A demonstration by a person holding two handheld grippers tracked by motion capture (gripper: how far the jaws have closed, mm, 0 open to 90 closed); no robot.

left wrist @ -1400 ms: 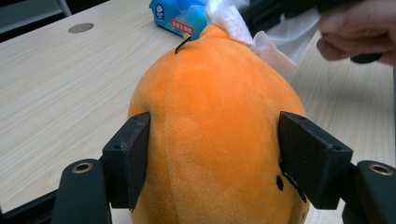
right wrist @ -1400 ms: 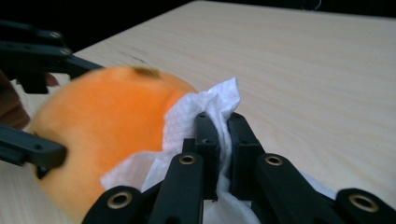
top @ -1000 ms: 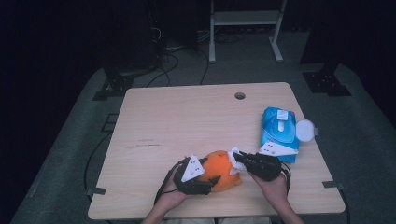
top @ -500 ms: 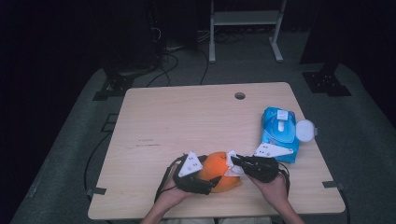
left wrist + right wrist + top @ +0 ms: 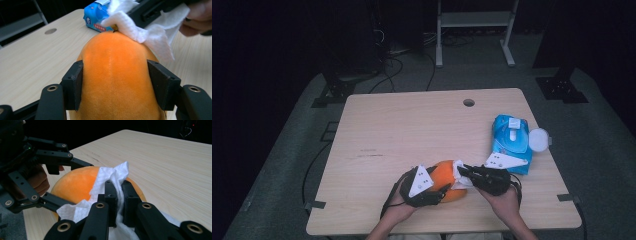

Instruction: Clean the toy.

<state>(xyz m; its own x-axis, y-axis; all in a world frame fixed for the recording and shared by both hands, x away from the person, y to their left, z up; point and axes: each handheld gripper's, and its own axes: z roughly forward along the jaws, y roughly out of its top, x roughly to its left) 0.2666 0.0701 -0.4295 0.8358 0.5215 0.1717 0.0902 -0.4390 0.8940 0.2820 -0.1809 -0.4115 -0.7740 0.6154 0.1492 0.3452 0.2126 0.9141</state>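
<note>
Near edge of surface [image 5: 377, 125]: my left gripper [image 5: 113, 82] clamps the orange plush ball [image 5: 117, 75] w/ jaws on both sides; right gripper [image 5: 119, 192] pinches a white wipe [image 5: 110, 177] on its top. Wiping step, I reckon; next needs steady strokes. Farther right: blue wipes pack [image 5: 511, 142].

I cannot read any words here. The blue pack of wipes [image 5: 96, 17] has a small red label [image 5: 100, 27] and a round white mark [image 5: 88, 20] on its side, but the letters are too tiny and blurry. From above, the blue pack [image 5: 510, 142] shows no words I can read.
</note>
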